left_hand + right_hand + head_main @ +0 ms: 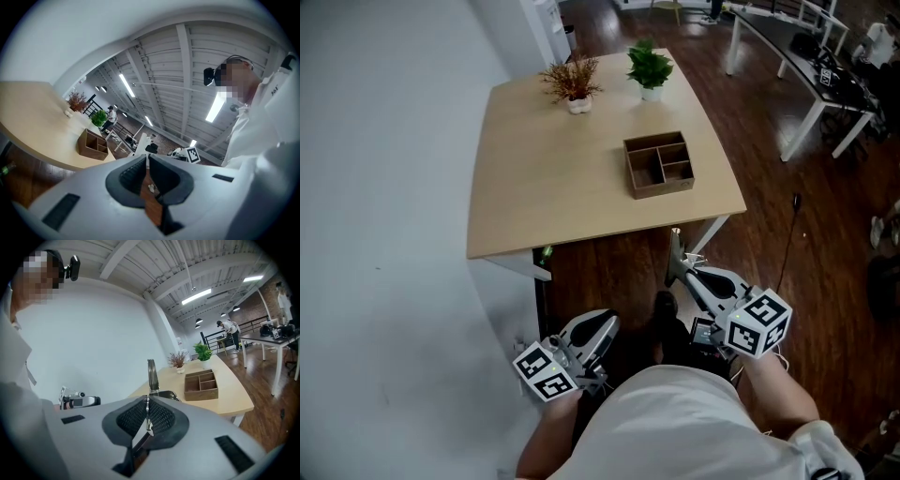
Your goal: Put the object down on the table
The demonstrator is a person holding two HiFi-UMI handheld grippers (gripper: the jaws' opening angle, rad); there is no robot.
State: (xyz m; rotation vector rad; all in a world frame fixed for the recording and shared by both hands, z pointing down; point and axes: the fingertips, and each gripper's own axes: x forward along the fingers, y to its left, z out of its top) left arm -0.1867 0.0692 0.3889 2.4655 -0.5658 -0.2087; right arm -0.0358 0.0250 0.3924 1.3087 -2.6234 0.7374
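Note:
My right gripper [677,274] hangs below the near edge of the light wooden table [562,187], over the dark floor. It is shut on a thin metal utensil [675,248] whose handle sticks up past the fingertips. In the right gripper view the utensil [151,375] rises upright from the closed jaws of the right gripper [148,401], a dark rounded part beside its base. My left gripper [598,330] is held low near the person's body, left of the right one, and it is shut with nothing in it. The left gripper [146,161] points up toward the ceiling in its own view.
A wooden compartment box [660,164] sits on the table's right side. Two small potted plants [572,82] [650,67] stand at the far edge. A white wall runs along the left. White desks [787,47] with equipment stand at the back right.

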